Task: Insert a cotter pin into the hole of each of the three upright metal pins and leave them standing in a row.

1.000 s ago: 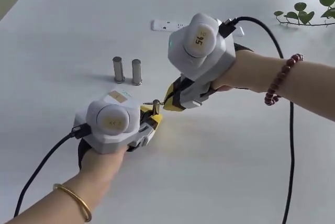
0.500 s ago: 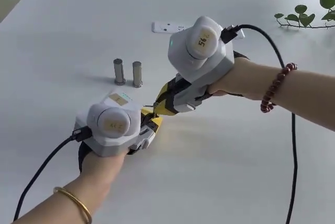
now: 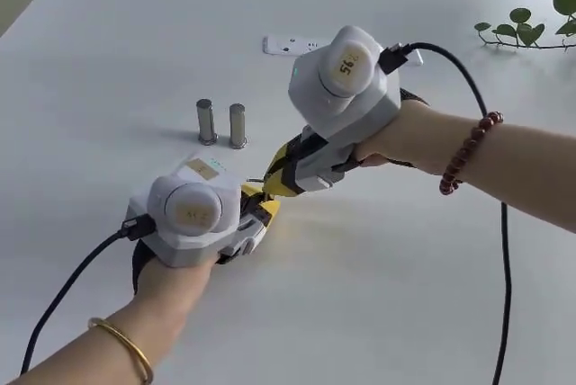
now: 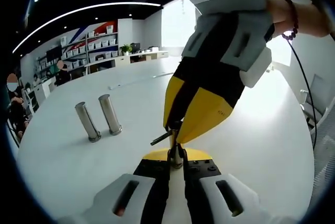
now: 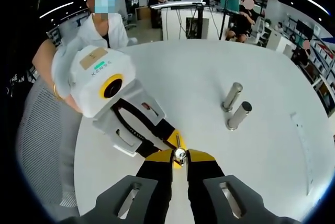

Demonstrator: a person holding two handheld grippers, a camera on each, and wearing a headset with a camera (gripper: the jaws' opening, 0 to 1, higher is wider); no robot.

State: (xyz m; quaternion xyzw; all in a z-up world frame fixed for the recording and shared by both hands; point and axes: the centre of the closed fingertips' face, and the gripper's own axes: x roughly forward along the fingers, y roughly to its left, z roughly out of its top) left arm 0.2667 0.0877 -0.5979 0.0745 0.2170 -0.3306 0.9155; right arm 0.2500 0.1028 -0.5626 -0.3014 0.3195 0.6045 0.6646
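Note:
My left gripper (image 3: 259, 207) is shut on a short metal pin (image 4: 178, 157), held upright between its yellow-tipped jaws just above the white table (image 3: 378, 277). My right gripper (image 3: 270, 185) comes down from the upper right, and its jaws meet the pin's top and hide it in the head view. It is shut on a thin dark cotter pin (image 4: 161, 139), whose end sticks out sideways at the pin's top. Two other metal pins (image 3: 206, 121) (image 3: 238, 125) stand upright side by side behind the left gripper, apart from both grippers.
A white power strip (image 3: 292, 44) lies at the far side of the table. Green plant leaves (image 3: 531, 21) reach in at the top right. Black cables (image 3: 499, 250) trail from both grippers. Several people sit or stand beyond the table's edge.
My right gripper has shifted a little down and left, so its jaws now cover the held pin's top in the head view. The left gripper and the two standing pins have stayed put.

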